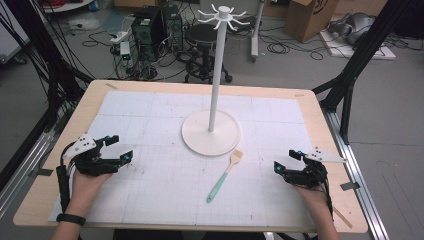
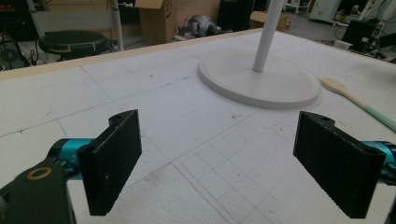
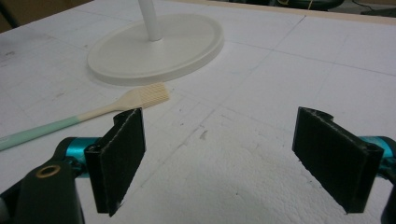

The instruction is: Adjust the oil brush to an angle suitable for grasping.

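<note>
A basting brush [image 1: 224, 175] with a mint-green handle and cream bristle head lies flat on the white mat, just in front of the white stand's round base [image 1: 210, 132]. The stand's pole [image 1: 217, 75] rises to a ring of hooks [image 1: 223, 15]. My left gripper [image 1: 118, 148] rests at the mat's left side, open, nothing between its jaws. My right gripper [image 1: 286, 161] rests at the right side, also open and empty. The brush [image 3: 93, 114] shows left of the jaws in the right gripper view. In the left gripper view the brush [image 2: 357, 102] lies right of the base [image 2: 261, 84].
The white gridded mat [image 1: 165, 185] covers a wooden table [image 1: 320, 125]. Behind the table stand a black stool [image 1: 205, 37], computer towers [image 1: 155, 25], cables and a cardboard box [image 1: 307, 17]. Black frame legs [image 1: 360, 55] flank the table.
</note>
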Motion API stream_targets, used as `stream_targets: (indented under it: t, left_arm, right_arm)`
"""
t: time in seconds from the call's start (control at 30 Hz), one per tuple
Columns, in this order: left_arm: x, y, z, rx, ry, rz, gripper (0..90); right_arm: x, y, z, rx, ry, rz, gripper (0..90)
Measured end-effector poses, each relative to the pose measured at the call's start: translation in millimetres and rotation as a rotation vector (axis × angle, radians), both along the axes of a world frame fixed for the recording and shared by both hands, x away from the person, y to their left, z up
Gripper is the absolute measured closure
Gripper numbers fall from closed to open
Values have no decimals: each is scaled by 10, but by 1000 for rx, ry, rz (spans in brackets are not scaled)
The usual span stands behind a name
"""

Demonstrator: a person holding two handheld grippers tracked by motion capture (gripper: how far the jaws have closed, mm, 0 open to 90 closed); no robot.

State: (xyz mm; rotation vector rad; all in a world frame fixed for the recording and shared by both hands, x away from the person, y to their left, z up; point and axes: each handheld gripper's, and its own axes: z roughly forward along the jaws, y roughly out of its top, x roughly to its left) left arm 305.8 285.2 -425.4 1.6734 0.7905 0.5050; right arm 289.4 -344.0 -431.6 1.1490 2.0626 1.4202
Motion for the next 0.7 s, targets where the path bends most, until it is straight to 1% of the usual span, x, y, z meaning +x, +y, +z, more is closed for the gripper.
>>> stream_targets:
  t: [0.13, 0.27, 0.33, 0.43, 0.47, 0.5, 0.63, 0.7]
  left_arm:
    - [2, 4, -4, 2, 7, 0, 159]
    - [-4, 7, -1, 24, -10, 2, 159]
    - [-5, 13, -1, 20, -10, 0, 158]
    - [-9, 28, 2, 26, -20, 5, 158]
    - [-5, 34, -1, 21, -20, 7, 158]
    - [2, 41, -4, 19, -21, 9, 158]
    - [4, 44, -6, 17, -25, 10, 158]
    - [0, 42, -3, 16, -30, 5, 158]
  right_arm:
    - [-8, -12, -5, -1, 1, -2, 162]
    - [-12, -24, 10, -2, -2, -4, 162]
    - [-15, -27, 14, 1, -3, -7, 162]
    - [-18, -31, 18, 3, -1, -14, 162]
    - [-20, -33, 19, 3, -1, -14, 162]
    - [-20, -39, 22, 13, -4, -13, 162]
    - [-19, -36, 21, 10, -5, -13, 162]
    - [-19, -22, 18, 3, -6, 1, 162]
